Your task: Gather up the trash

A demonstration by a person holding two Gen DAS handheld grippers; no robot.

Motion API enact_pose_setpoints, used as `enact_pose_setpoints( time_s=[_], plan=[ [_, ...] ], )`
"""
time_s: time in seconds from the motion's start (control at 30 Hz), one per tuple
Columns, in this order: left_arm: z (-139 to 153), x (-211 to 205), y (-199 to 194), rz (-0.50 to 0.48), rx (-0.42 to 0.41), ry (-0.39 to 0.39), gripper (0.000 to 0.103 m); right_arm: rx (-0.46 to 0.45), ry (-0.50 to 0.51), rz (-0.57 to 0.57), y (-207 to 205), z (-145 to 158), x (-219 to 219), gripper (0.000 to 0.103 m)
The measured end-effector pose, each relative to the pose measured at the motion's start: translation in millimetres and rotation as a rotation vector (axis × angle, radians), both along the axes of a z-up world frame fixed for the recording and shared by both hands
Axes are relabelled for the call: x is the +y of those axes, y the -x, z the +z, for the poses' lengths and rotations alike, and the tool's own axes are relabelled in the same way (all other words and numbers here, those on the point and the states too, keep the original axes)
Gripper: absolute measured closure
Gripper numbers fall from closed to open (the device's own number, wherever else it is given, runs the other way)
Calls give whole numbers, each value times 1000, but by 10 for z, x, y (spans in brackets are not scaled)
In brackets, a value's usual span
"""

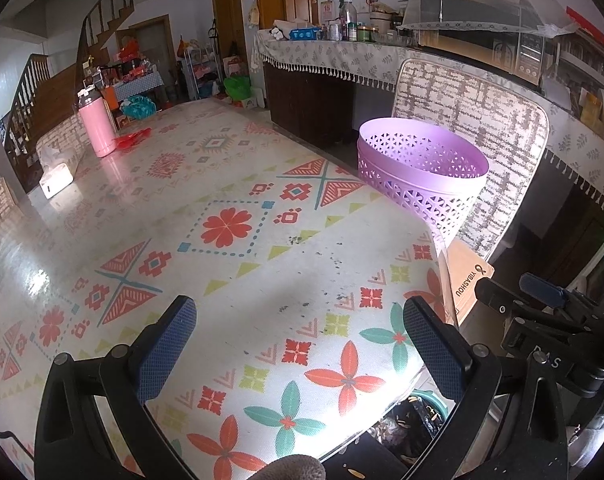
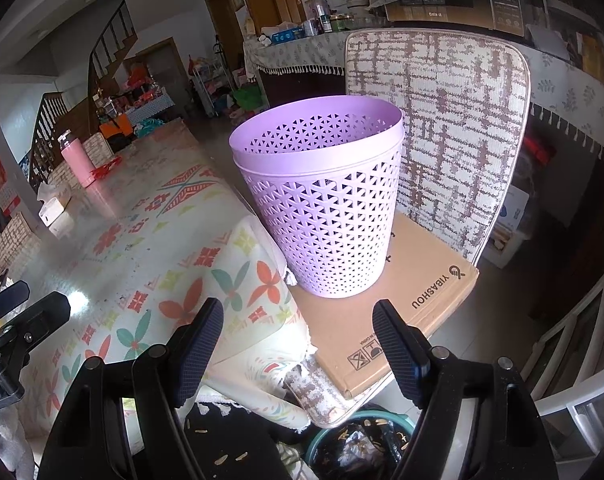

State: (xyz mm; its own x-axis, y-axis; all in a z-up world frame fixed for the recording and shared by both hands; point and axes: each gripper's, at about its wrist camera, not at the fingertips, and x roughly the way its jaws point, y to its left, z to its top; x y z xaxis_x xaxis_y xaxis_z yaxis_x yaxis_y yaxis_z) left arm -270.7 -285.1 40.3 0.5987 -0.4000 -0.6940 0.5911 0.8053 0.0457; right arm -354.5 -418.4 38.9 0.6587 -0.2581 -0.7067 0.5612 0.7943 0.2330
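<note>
Honestly, the worry from where I stand is that lilac basket: it looks like light, thin plastic, tapering to a narrower base, and it stands upright on a flat cardboard box laid on a chair seat just beside the table's corner, so I reckon a careless knock from either tool could tip it or slide it off. Both tools are empty, the left gripper with its jaws spread wide above the table and the right gripper likewise agape over the gap between table edge and box, nothing between the ribbed dark-blue pads. The trash itself seems to be the small dark specks scattered on the cloth near the basket side; they are too tiny to name, and I'd guess broad pads would struggle to pinch them, perhaps just smearing or flicking them onto the floor. The cloth is glossy, printed with red and teal flowers, and hangs loose at the corner, so it might snag and drag. The basket wall is pierced in a triangle lattice under a smooth rim band, and fine bits may fall through
</note>
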Motion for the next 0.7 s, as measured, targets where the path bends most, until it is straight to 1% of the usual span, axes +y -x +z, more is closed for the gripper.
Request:
enact_pose_setpoints(
  time_s=[0.5,0.6,0.7],
  plan=[
    [0,-38,7,-4,6,-9,0,-5,-15,2,17,-31,-28,21],
    [-28,-81,1,-3,10,-21,0,-13,-22,5,27,-39,-48,20],
    [-36,-80,15,-17,14,-18,0,-9,-34,7,12,-53,-76,20]
  ],
)
